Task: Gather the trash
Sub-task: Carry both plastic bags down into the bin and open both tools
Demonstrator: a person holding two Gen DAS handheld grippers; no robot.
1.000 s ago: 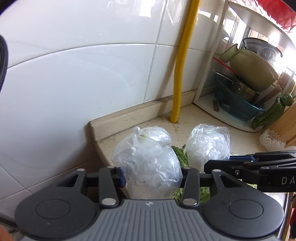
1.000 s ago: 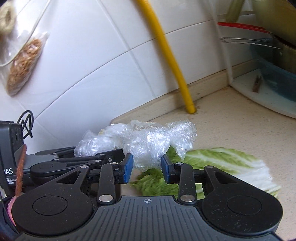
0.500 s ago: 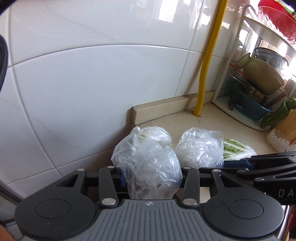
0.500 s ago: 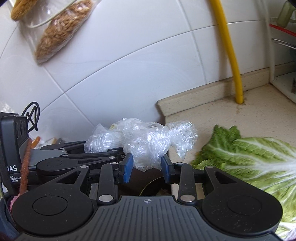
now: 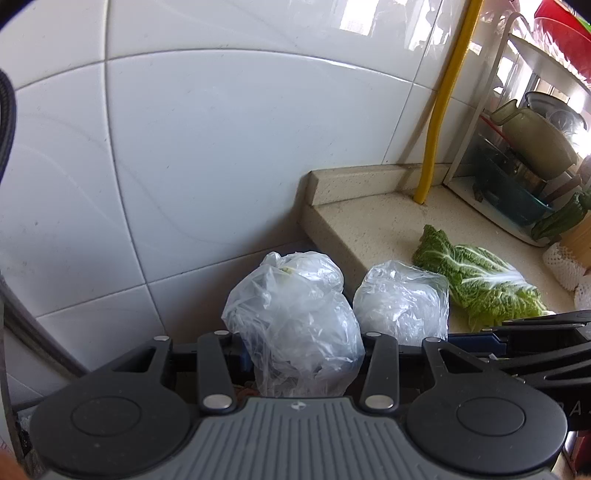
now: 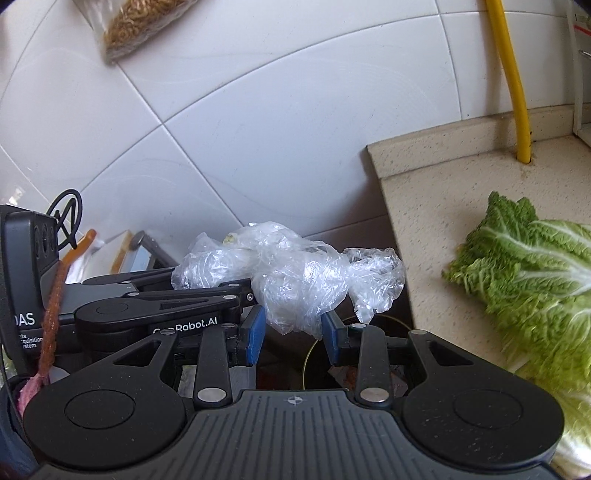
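My left gripper [image 5: 301, 356] is shut on a crumpled clear plastic bag [image 5: 295, 325], held past the left end of the counter. My right gripper [image 6: 293, 334] is shut on a second crumpled clear plastic bag [image 6: 306, 284], beside the first. That second bag shows in the left wrist view [image 5: 402, 302] to the right of mine. The left gripper shows in the right wrist view [image 6: 159, 295] with its bag [image 6: 207, 269]. Below the right gripper a dark round bin opening [image 6: 321, 365] shows, mostly hidden.
A beige counter [image 5: 373, 221] ends at the white tiled wall [image 5: 221, 147]. A napa cabbage [image 5: 476, 277] lies on it. A yellow pipe [image 5: 439, 110] rises at the back. A dish rack [image 5: 524, 147] with pots stands far right. A bag of grain [image 6: 140, 26] hangs on the wall.
Both grippers have moved left with their bags, from over the cabbage and counter to beyond the counter's left end. The cabbage stays on the counter.
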